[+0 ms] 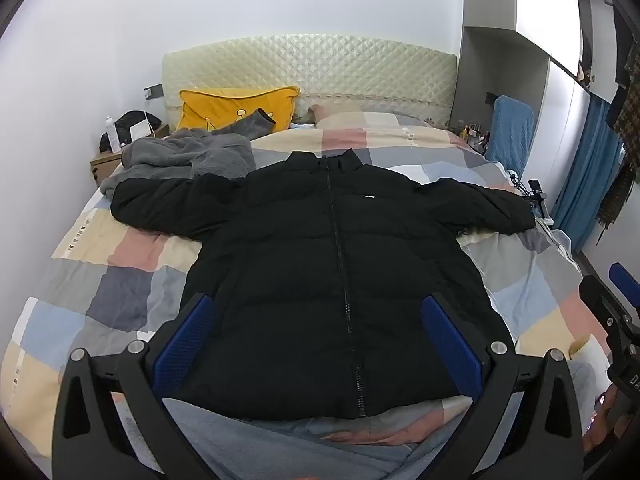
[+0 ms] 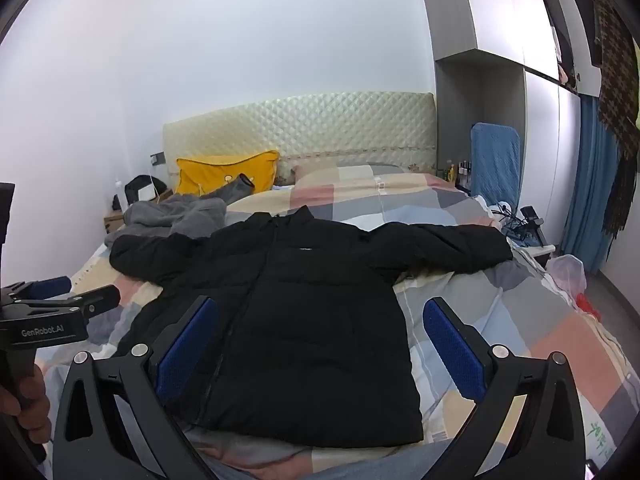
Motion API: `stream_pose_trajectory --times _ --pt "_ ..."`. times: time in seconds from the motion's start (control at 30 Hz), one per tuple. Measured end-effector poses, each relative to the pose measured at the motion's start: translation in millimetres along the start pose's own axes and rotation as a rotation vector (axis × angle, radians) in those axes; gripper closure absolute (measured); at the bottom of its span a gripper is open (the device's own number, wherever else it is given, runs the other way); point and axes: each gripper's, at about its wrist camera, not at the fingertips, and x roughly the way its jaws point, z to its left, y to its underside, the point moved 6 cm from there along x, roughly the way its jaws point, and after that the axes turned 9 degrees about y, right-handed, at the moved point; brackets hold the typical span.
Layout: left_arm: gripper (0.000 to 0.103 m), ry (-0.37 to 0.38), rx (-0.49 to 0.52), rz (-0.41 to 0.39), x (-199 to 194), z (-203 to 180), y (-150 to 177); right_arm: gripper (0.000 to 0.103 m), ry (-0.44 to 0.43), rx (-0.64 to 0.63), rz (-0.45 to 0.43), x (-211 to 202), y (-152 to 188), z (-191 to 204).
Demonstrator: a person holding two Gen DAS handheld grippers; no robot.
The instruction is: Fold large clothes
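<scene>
A black puffer jacket (image 1: 332, 264) lies zipped and face up on the checked quilt (image 1: 120, 264), sleeves outstretched. Left gripper (image 1: 320, 344) and right gripper (image 2: 320, 344) hover over its hem, jaws spread, empty. It looks soft, bulky and springy; pinching a sleeve cuff seems best.

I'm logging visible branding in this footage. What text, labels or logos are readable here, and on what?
"GenRobot.AI": white print on the left gripper body, seen in the right wrist view.
"DA", cut off at the frame edge: on the right gripper body.
Small white chest label on the black puffer jacket: too small to read.
</scene>
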Motion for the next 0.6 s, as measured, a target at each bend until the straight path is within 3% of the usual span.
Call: stream_pose_trajectory --times 0.6 --pt "0.000 0.007 0.000 -0.014 -0.2 -4.6 -6.0 0.000 0.002 0.014 0.006 -2.7 -2.6 -1.5"
